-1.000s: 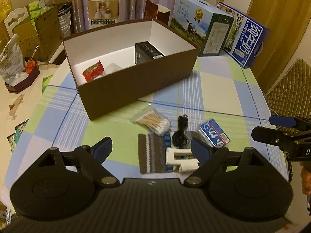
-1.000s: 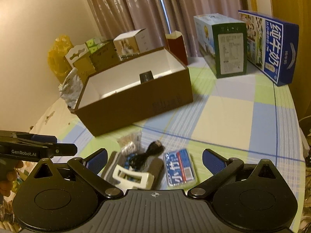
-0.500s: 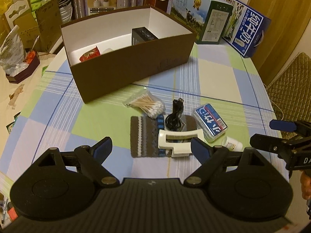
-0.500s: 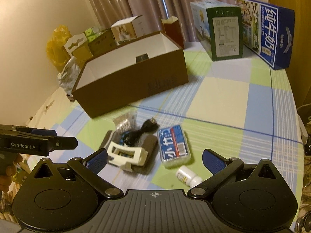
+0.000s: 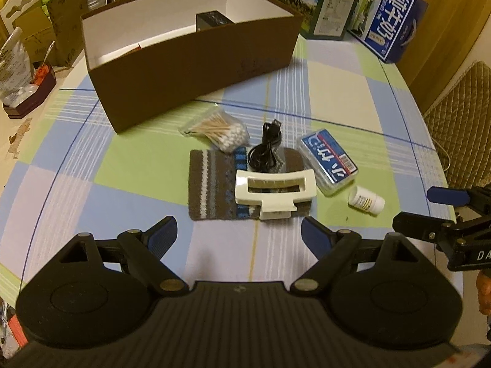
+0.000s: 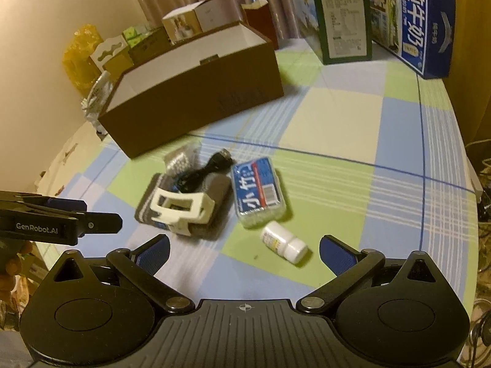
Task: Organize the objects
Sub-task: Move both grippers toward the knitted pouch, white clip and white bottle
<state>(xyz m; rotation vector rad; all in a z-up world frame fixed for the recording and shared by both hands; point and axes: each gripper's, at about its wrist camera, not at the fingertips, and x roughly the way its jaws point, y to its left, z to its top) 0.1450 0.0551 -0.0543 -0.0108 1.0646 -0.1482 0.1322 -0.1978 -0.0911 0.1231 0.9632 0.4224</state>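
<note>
An open brown box [image 5: 196, 70] [image 6: 196, 104] stands at the back of the checked table; a black item [image 5: 211, 20] shows inside. In front lie a knitted striped pouch [image 5: 211, 184] [image 6: 214, 196], a white hair clip [image 5: 274, 191] [image 6: 181, 210], a black cable [image 5: 265, 150] [image 6: 208, 168], a bag of cotton swabs [image 5: 218, 130] [image 6: 181, 159], a blue-labelled clear case [image 5: 328, 161] [image 6: 259, 191] and a small white bottle [image 5: 366, 201] [image 6: 284, 242]. My left gripper [image 5: 238, 234] hangs open just short of the pouch. My right gripper [image 6: 244, 247] is open, near the bottle.
Two milk cartons [image 5: 389, 27] [image 6: 408, 21] and a green-sided carton [image 6: 343, 21] stand at the back right. Small boxes and bags [image 5: 33, 30] crowd the left side. A quilted chair [image 5: 460, 122] is beyond the table's right edge.
Both grippers have pulled back toward me and lowered, so the loose items sit farther ahead. The white bottle has come into view. Both stay open.
</note>
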